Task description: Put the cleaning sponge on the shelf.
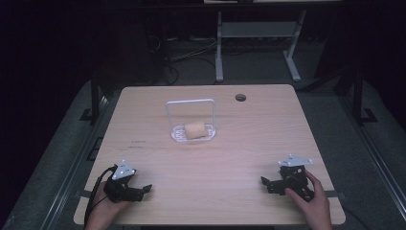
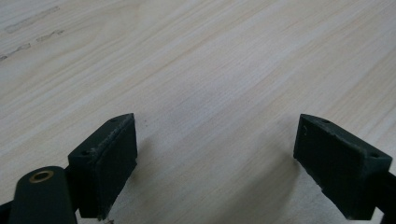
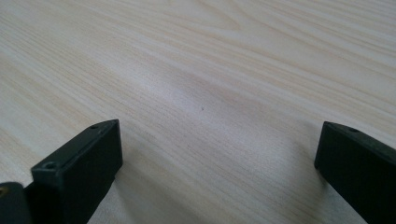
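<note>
Pale wood table (image 1: 210,158) carried one clear soap dish (image 1: 193,132) holding one beige soap bar (image 1: 195,130) at twelve o'clock; the left gripper (image 1: 142,190) and right gripper (image 1: 266,183) rested wide-jawed, empty, at seven and five.

Light wood-grain rectangular table (image 1: 225,158) with a round cable hole (image 1: 240,97) carries a clear plastic handled tray (image 1: 190,135) at centre.

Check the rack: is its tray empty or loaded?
Loaded. A tan block lies in the clear rack's tray.
</note>
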The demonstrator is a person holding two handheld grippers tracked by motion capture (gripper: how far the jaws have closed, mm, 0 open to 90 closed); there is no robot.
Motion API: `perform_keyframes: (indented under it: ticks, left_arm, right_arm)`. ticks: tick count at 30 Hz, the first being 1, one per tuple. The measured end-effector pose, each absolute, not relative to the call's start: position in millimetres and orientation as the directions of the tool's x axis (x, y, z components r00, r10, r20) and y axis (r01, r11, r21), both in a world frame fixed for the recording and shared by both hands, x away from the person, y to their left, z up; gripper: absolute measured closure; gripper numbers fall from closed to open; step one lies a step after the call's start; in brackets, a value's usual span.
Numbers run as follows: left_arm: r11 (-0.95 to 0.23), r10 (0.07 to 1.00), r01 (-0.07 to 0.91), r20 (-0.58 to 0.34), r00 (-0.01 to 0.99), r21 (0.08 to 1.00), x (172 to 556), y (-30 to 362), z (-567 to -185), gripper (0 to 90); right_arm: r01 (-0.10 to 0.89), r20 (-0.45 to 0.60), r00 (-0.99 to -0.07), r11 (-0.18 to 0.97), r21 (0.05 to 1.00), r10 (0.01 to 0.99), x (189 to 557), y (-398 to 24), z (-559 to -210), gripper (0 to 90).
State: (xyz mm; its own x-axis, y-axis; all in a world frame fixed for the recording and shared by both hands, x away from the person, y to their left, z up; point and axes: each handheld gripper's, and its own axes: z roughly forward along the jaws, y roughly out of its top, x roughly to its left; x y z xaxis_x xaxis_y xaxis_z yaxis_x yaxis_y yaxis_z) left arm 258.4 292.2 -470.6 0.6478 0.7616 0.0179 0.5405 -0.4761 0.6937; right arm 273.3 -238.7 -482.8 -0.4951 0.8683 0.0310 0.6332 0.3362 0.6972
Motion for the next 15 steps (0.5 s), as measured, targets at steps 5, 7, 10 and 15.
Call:
perform_keyframes:
  ticks: [5, 7, 10, 15]
  left_arm:
    - [-0.461, 0.753, 0.517, 0.010, 0.658, 0.721, 255.6, 296.1, -474.4, 12.9]
    - [-0.462, 0.752, 0.515, 0.011, 0.660, 0.722, 255.1, 296.6, -474.6, 12.9]
    - [-0.463, 0.750, 0.514, 0.011, 0.661, 0.722, 254.6, 296.9, -474.6, 12.9]
    - [-0.462, 0.751, 0.515, 0.010, 0.660, 0.722, 254.4, 296.9, -474.6, 12.9]
  right_arm:
    - [0.632, 0.030, -0.496, 0.337, 0.698, 0.868, 273.4, -238.8, -482.9, 0.7]
    - [0.632, 0.030, -0.496, 0.337, 0.698, 0.868, 273.4, -238.8, -482.9, 0.7]
    - [0.632, 0.029, -0.496, 0.338, 0.698, 0.868, 273.4, -238.8, -482.9, 0.7]
    - [0.632, 0.030, -0.496, 0.337, 0.698, 0.868, 273.4, -238.8, -482.9, 0.7]
